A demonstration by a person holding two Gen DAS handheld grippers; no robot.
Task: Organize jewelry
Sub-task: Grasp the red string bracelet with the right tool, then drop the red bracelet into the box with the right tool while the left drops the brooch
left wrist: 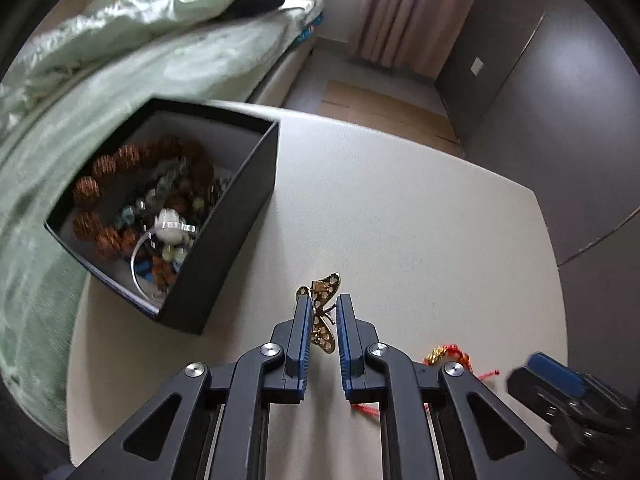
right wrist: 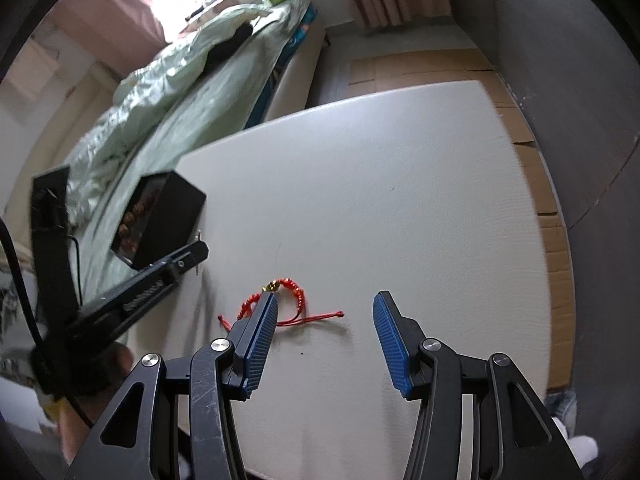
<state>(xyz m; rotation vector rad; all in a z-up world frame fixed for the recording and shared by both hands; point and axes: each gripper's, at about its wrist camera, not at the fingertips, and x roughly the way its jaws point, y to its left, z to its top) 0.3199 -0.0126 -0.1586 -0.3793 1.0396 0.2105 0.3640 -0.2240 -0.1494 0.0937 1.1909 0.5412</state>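
Readable text: none is showing in either view.
Labels, brands, numbers: none is appearing ahead of, between, or beside the fingers.

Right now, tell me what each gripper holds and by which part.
The left gripper pinches the gold filigree butterfly brooch across its body, between the wings. The right gripper is open and holds nothing.

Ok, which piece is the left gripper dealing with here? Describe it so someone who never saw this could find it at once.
Start at the white table beside the bed, with the open black box of beaded bracelets on its left side. Right of the box's near corner, the left gripper brackets a butterfly brooch. It is flat pierced gold metal, unlike the red cord bracelet lying further right.
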